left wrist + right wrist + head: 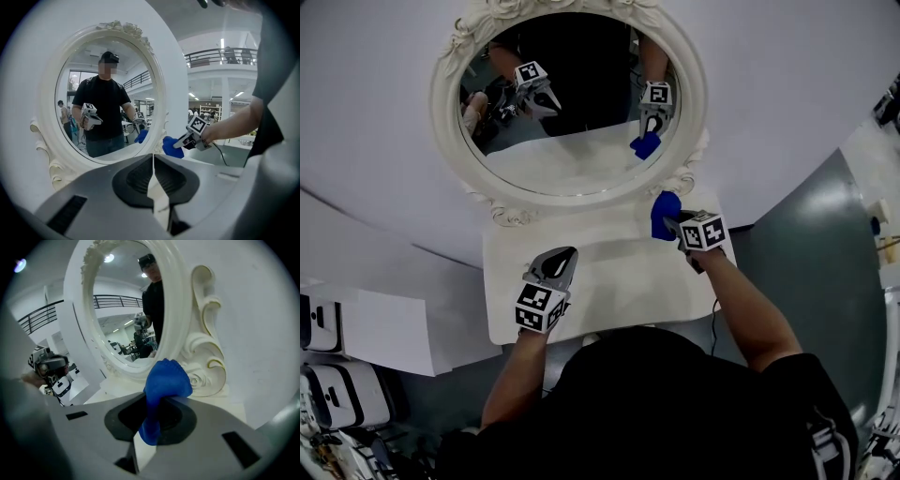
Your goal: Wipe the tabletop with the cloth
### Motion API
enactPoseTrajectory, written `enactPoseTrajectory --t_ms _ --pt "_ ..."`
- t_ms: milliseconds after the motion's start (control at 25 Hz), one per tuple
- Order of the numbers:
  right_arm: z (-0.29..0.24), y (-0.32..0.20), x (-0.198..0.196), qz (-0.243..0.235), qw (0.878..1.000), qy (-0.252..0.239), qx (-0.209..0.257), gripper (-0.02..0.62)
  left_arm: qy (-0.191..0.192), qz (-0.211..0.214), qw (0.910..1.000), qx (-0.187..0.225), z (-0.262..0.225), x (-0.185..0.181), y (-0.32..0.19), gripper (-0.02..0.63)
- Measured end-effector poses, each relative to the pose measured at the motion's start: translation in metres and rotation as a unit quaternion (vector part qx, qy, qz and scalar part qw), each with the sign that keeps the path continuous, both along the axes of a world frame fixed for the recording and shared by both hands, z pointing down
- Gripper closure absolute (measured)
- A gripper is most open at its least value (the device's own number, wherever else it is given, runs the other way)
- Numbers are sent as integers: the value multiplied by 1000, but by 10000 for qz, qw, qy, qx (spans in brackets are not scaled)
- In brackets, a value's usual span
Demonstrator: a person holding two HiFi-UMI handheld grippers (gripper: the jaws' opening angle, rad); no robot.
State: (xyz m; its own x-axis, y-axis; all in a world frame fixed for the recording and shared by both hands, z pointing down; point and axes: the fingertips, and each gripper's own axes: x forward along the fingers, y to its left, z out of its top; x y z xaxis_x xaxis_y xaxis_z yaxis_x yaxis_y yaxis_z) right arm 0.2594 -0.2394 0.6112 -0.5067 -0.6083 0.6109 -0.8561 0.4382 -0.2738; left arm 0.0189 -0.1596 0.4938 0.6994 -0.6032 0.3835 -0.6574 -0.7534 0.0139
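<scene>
A blue cloth (665, 213) is bunched in my right gripper (673, 223), whose jaws are shut on it at the back right corner of the small white tabletop (609, 281). In the right gripper view the blue cloth (161, 390) sticks up between the jaws, close to the mirror's scrolled base (204, 366). My left gripper (558, 267) hovers over the tabletop's left half with its jaws shut and nothing between them. The left gripper view shows the right gripper (180, 144) with the blue cloth (171, 146) off to the right.
A large oval mirror with an ornate white frame (450, 122) stands at the back of the tabletop against a white wall and reflects both grippers. White boxes (389, 328) lie on the floor at the left. Grey floor (825, 244) spreads to the right.
</scene>
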Motion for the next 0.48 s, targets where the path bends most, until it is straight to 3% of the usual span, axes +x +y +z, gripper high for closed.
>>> enactPoseTrajectory --t_ms 480 --pt "-98 48 -52 -232 9909 142 1320 555 81 79 9998 144 -17 -19 10 589"
